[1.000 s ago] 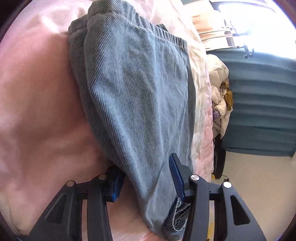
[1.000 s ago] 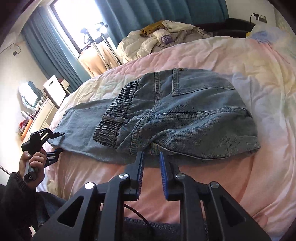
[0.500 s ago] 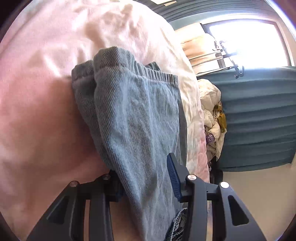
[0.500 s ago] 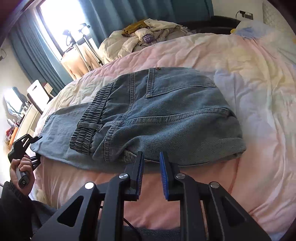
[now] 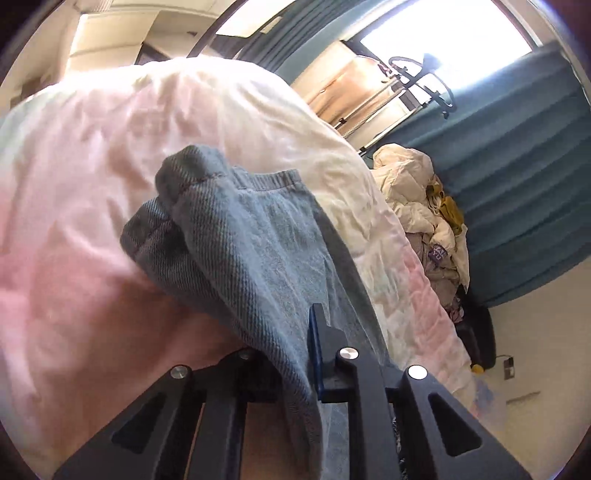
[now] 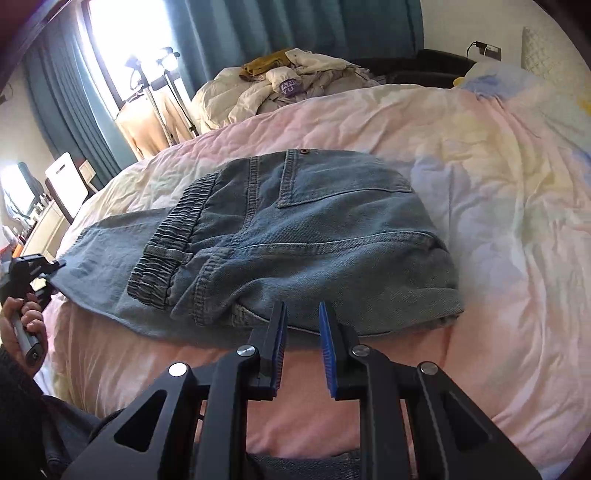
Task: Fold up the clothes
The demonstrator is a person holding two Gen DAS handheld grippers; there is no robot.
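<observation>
Blue jeans [image 6: 295,240] lie partly folded on the pink bed cover [image 6: 498,221], waistband and back pocket up. One leg end reaches left to my left gripper [image 6: 48,275], which is shut on it. In the left wrist view the denim leg [image 5: 251,258] runs between the fingers of my left gripper [image 5: 291,354] and is lifted off the bed. My right gripper [image 6: 303,325] is slightly open and empty, just at the near edge of the folded jeans.
A heap of pale clothes [image 6: 288,85] lies beyond the far side of the bed. Teal curtains [image 6: 295,29] and a window with a stand [image 6: 147,74] are behind. A white dresser [image 6: 55,206] stands at the left.
My left gripper has closed on the jeans leg and tilted up, lifting it. My right gripper has moved a little closer to the jeans' near edge.
</observation>
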